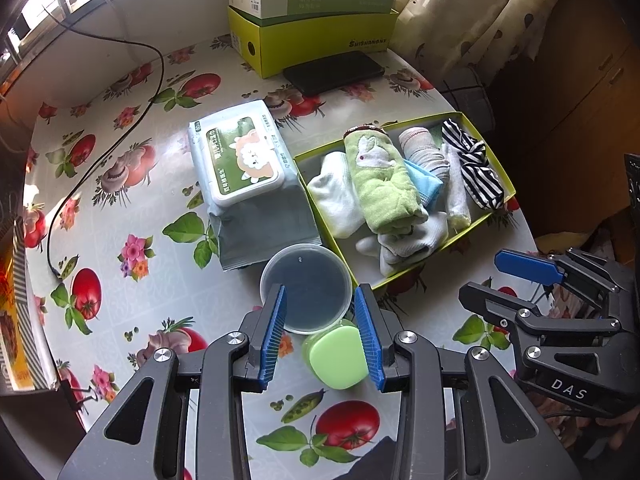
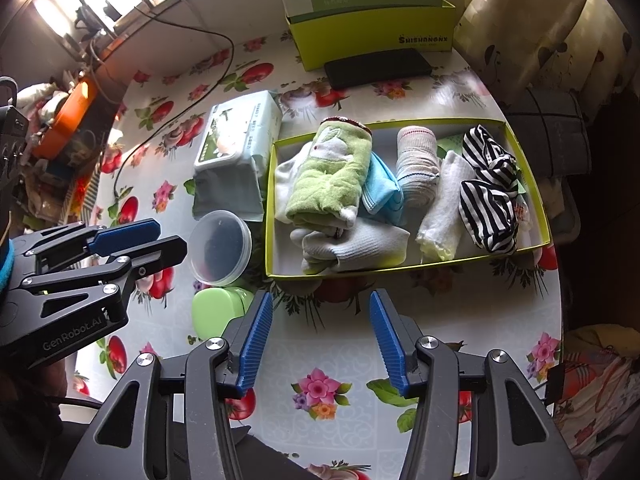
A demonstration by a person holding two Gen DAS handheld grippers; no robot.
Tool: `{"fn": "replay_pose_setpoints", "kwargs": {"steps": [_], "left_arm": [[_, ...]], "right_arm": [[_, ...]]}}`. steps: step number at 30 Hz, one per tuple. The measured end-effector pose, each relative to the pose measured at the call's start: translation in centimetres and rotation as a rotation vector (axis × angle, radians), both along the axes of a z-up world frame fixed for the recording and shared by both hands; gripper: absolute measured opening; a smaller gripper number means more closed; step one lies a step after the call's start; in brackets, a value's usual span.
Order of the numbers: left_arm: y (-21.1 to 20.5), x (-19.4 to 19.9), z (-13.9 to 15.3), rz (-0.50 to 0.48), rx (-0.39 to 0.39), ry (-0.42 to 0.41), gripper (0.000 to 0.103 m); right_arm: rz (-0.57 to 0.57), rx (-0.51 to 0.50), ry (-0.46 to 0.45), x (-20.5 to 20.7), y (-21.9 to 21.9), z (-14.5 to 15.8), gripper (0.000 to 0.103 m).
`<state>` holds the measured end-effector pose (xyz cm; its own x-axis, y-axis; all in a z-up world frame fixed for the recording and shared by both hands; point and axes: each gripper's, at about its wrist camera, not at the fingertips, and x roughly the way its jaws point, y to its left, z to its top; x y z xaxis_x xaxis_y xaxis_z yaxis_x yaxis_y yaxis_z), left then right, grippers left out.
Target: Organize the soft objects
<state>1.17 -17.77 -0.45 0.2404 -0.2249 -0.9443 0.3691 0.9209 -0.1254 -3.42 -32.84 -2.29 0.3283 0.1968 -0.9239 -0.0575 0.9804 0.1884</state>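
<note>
Socks and rolled cloths fill the shallow yellow-green box (image 2: 404, 270) straight ahead of my right claw (image 2: 320, 340), whose jaws stand apart over bare tabletop (image 2: 344, 420), holding nothing. Inside I see a green rabbit towel (image 2: 332, 176), a striped sock (image 2: 488, 200) and white socks (image 2: 352, 248). My left claw (image 1: 320, 336) is also spread, empty; between its tips sit a clear round tub (image 1: 306, 288) and a green case (image 1: 338, 360). A wipes pack (image 1: 244, 164) lies ahead-left.
</note>
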Motion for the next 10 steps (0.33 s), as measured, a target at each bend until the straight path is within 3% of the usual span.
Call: {"fn": "replay_pose_setpoints", "kwargs": {"steps": [10], "left_arm": [[-0.94,-0.06,0.11,-0.031,0.018,-0.014,0.037]], "right_arm": [[-0.003,0.007,0.005,0.14,0.03,-0.33,0.051]]}}
